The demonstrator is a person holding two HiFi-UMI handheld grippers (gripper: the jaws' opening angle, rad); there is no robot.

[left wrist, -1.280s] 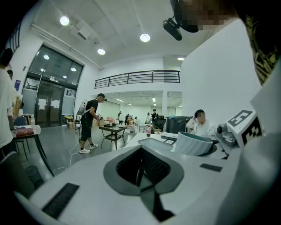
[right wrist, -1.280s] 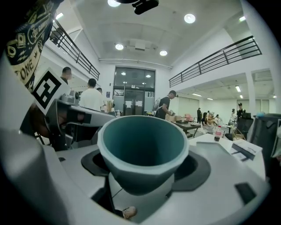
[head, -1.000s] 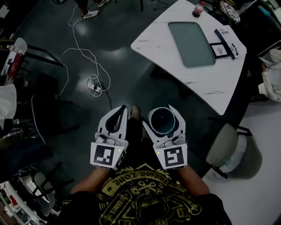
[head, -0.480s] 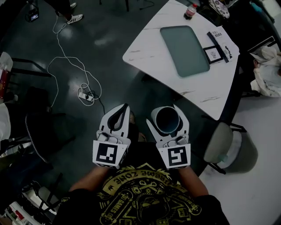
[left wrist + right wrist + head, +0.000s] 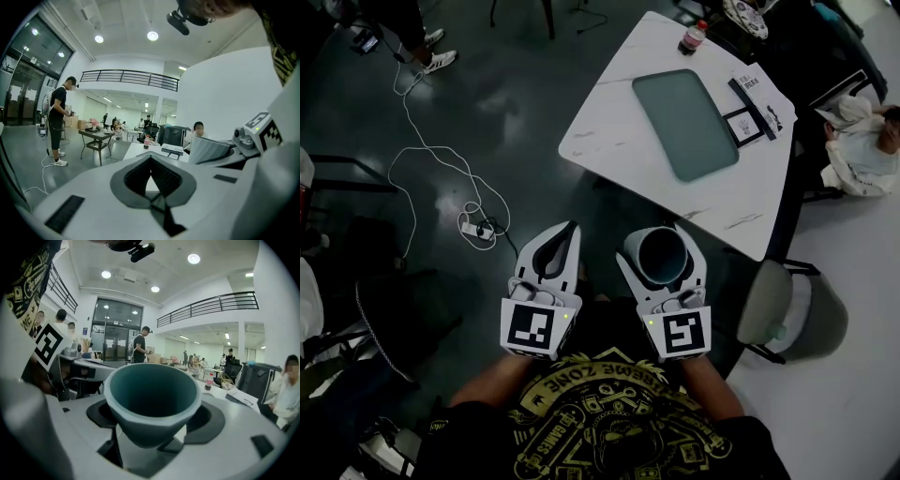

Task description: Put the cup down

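the right gripper (image 5: 659, 246) is grasping the teal cup (image 5: 151, 401) upright; the left gripper (image 5: 570, 230) is hanging clenched and empty beside it, both short of the white table (image 5: 609, 141)

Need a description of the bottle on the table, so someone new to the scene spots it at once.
Start at the white table ahead of the person. Past the grey-green tray, at the table's far corner, stands the bottle. It is small and upright with a red cap, while the tray and the papers beside it lie flat.
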